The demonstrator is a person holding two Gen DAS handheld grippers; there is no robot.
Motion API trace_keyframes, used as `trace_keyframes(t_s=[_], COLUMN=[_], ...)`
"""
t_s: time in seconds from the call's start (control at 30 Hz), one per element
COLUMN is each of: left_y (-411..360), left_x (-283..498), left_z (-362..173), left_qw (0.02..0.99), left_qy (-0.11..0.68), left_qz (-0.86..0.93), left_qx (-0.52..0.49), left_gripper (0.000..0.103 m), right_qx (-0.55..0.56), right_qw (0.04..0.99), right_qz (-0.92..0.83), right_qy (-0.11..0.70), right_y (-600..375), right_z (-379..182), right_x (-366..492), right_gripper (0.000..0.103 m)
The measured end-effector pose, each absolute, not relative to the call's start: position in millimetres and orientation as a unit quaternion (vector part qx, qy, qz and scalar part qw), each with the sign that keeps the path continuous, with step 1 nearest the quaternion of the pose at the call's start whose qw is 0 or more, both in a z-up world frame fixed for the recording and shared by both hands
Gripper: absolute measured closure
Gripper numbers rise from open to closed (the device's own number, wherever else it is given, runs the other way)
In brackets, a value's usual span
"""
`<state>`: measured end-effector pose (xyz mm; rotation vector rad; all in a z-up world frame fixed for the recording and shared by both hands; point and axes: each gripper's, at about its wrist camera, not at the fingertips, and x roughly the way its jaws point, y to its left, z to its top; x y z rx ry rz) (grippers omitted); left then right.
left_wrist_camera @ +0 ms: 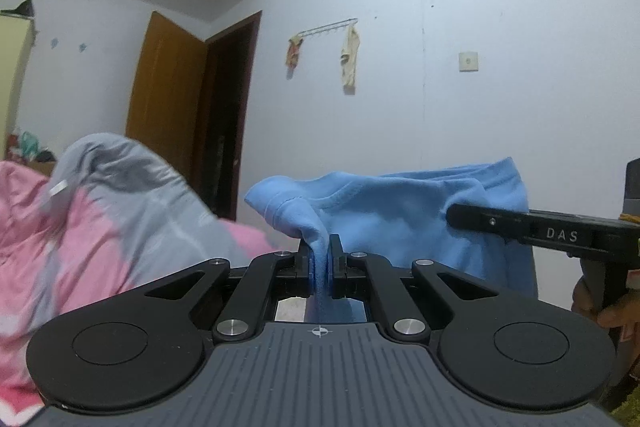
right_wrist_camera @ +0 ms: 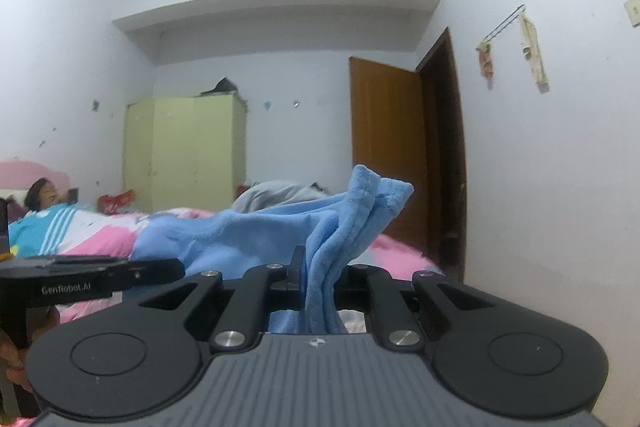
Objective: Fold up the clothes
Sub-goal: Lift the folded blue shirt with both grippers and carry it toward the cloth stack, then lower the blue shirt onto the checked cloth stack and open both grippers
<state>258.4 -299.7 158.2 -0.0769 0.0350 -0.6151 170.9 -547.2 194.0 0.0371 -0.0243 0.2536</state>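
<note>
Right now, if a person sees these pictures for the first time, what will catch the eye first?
The blue garment stands out first: it hangs in the air, stretched between the two grippers. The left gripper is shut on one bunched edge, and the right gripper is shut on several gathered layers. Behind it lies a pink and grey blanket on the bed, with an open brown door by the white wall.

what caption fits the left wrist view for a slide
Left gripper clamps a soft blue fleece garment held up above the pink-and-grey quilt.
</note>
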Motion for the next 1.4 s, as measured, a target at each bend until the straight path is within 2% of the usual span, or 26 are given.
trace_keyframes(t_s=[0.23, 0.57, 0.87, 1.0, 1.07, 1.1, 1.13, 1.2, 1.3, 1.4], left_y=[-340.1, -355.2, -352.7, -347.6, -342.9, -339.1, -335.3, -324.4, -305.6, -291.3], left_x=[314.2, 386.8, 459.5, 489.5, 507.1, 515.5, 523.8, 533.1, 538.0, 532.7], left_z=[152.4, 121.5, 74.9, 48.4, 35.5, 30.1, 24.7, 19.9, 18.8, 23.1], left_qw=[0.952, 0.96, 0.965, 0.959, 0.949, 0.944, 0.937, 0.928, 0.92, 0.924], left_qy=[0.006, 0.046, 0.125, 0.174, 0.212, 0.231, 0.249, 0.267, 0.268, 0.257], left_qz=[-0.306, -0.275, -0.23, -0.219, -0.219, -0.217, -0.215, -0.207, -0.187, -0.162], left_qx=[-0.015, -0.012, -0.03, -0.052, -0.076, -0.095, -0.114, -0.157, -0.216, -0.231], left_gripper=[0.099, 0.099, 0.099, 0.098, 0.097, 0.093, 0.088, 0.076, 0.066, 0.065], right_qx=[0.046, 0.072, 0.058, 0.086, 0.1, 0.107, 0.114, 0.128, 0.149, 0.157], right_qw=[0.992, 0.986, 0.974, 0.976, 0.976, 0.975, 0.975, 0.973, 0.969, 0.971], right_qz=[0.119, 0.143, 0.175, 0.13, 0.108, 0.096, 0.085, 0.062, 0.028, -0.026], right_qy=[-0.01, 0.035, 0.131, 0.151, 0.161, 0.166, 0.171, 0.181, 0.196, 0.179], right_y=[-598.1, -629.4, -624.3, -639.8, -647.5, -651.4, -655.2, -663.0, -674.6, -692.3], right_z=[184.0, 139.3, 85.3, 73.8, 68.0, 65.1, 62.2, 56.5, 47.8, 52.3], right_x=[240.7, 355.3, 453.3, 468.1, 475.5, 479.3, 483.0, 490.4, 501.5, 488.0], right_gripper=[0.093, 0.093, 0.093, 0.092, 0.089, 0.079, 0.062, 0.051, 0.044, 0.046])
